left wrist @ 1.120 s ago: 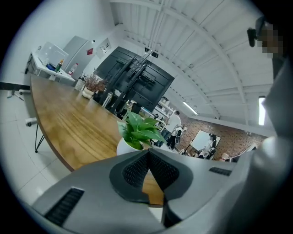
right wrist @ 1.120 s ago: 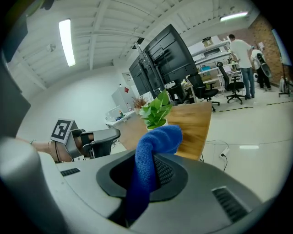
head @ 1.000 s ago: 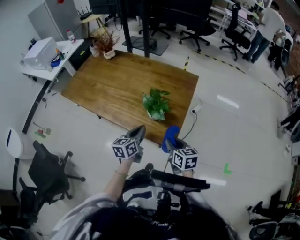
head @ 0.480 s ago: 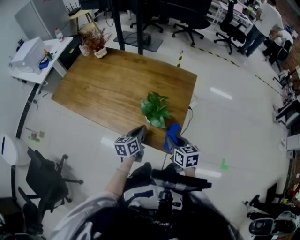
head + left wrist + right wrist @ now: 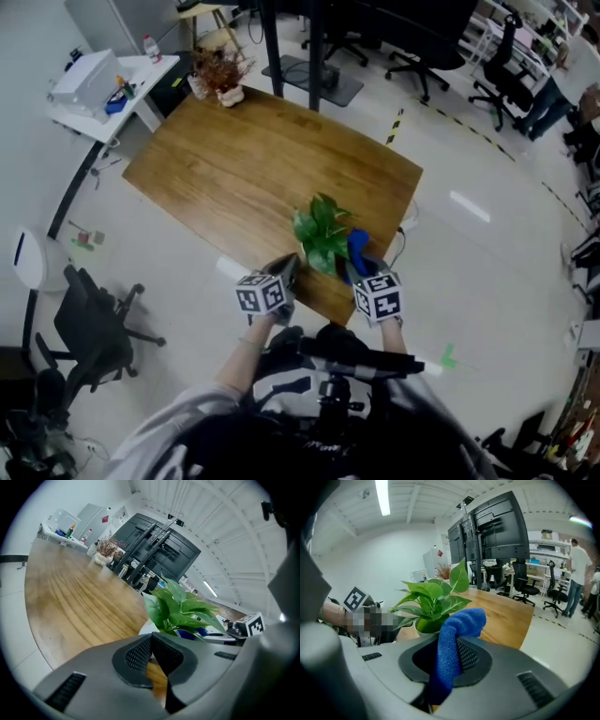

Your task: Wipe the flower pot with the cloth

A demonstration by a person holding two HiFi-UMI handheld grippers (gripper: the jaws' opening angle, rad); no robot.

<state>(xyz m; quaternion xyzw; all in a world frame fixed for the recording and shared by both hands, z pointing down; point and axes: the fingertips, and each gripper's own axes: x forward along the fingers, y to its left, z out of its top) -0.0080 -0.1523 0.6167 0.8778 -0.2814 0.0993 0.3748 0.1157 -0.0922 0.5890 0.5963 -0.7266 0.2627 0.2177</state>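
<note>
A green leafy plant in a small white flower pot stands near the front edge of the wooden table. My right gripper is shut on a blue cloth, which hangs close to the pot's right side. In the right gripper view the cloth drapes out over the jaws, with the plant just behind it. My left gripper is shut with nothing between its jaws, just left of the pot. The leaves hide most of the pot.
A pot of dried flowers sits at the table's far corner. A white side table with a box stands at the left, and an office chair is on the floor beside me. A person stands far back among other chairs.
Both grippers have moved forward from off the table's edge and now flank the plant. The cloth is now close beside the pot.
</note>
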